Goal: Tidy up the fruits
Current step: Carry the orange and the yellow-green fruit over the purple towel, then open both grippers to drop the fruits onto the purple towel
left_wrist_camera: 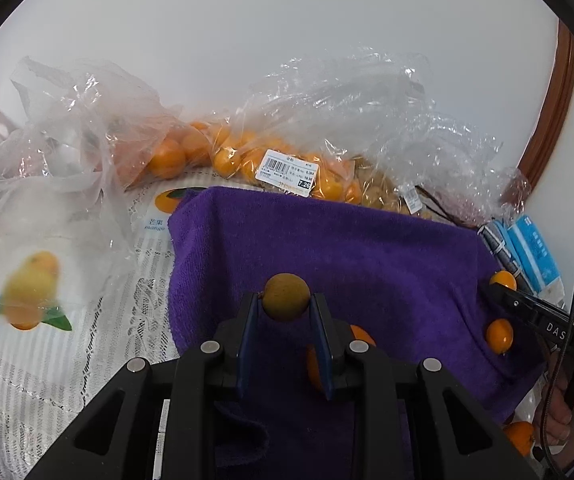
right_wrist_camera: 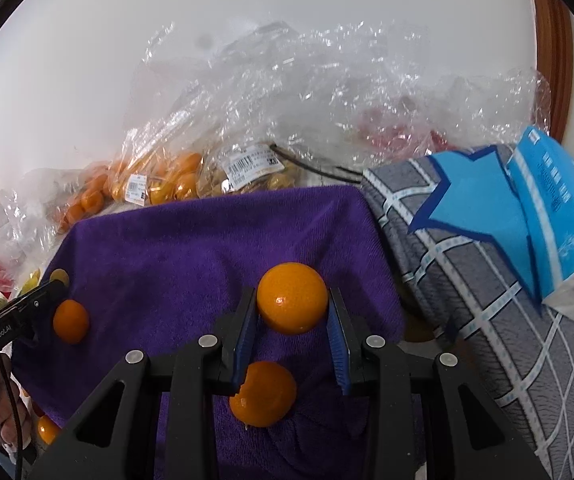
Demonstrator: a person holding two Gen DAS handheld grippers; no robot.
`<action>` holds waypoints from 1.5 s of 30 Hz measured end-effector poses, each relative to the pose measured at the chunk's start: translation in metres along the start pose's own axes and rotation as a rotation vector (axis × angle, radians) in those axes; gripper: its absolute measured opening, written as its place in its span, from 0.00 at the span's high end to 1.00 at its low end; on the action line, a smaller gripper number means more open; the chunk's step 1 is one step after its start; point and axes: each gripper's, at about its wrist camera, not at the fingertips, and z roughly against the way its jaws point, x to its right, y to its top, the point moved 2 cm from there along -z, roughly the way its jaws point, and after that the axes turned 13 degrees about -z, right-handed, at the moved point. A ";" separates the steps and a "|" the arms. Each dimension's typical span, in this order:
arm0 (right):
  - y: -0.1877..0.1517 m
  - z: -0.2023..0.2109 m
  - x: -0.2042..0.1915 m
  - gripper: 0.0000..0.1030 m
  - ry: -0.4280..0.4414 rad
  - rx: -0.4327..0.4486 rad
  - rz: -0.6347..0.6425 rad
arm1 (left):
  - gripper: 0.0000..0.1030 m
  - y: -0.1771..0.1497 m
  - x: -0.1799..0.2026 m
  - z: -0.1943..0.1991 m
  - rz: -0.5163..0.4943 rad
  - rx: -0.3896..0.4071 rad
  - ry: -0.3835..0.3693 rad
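My left gripper (left_wrist_camera: 286, 300) is shut on a round brown longan (left_wrist_camera: 286, 297) and holds it above the purple towel (left_wrist_camera: 367, 256). My right gripper (right_wrist_camera: 292, 304) is shut on a small orange (right_wrist_camera: 292, 298), also over the purple towel (right_wrist_camera: 191, 248). Another small orange (right_wrist_camera: 263, 394) lies on the towel under the right gripper, and one more (right_wrist_camera: 71, 321) lies at the towel's left by the left gripper's tip (right_wrist_camera: 43, 294). In the left wrist view, two oranges (left_wrist_camera: 499, 335) lie at the towel's right edge beside the right gripper (left_wrist_camera: 491, 292).
Clear plastic bags of oranges (left_wrist_camera: 223, 152) and of longans (left_wrist_camera: 379, 192) lie behind the towel against the white wall. White mango bags (left_wrist_camera: 31, 280) lie to the left on a lace tablecloth. A grey checked cushion (right_wrist_camera: 487, 320) and a blue tissue pack (right_wrist_camera: 559, 216) are to the right.
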 end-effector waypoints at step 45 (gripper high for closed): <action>-0.081 0.165 -0.011 0.48 -0.087 0.147 0.047 | 0.58 0.002 0.019 0.104 -0.017 0.130 -0.099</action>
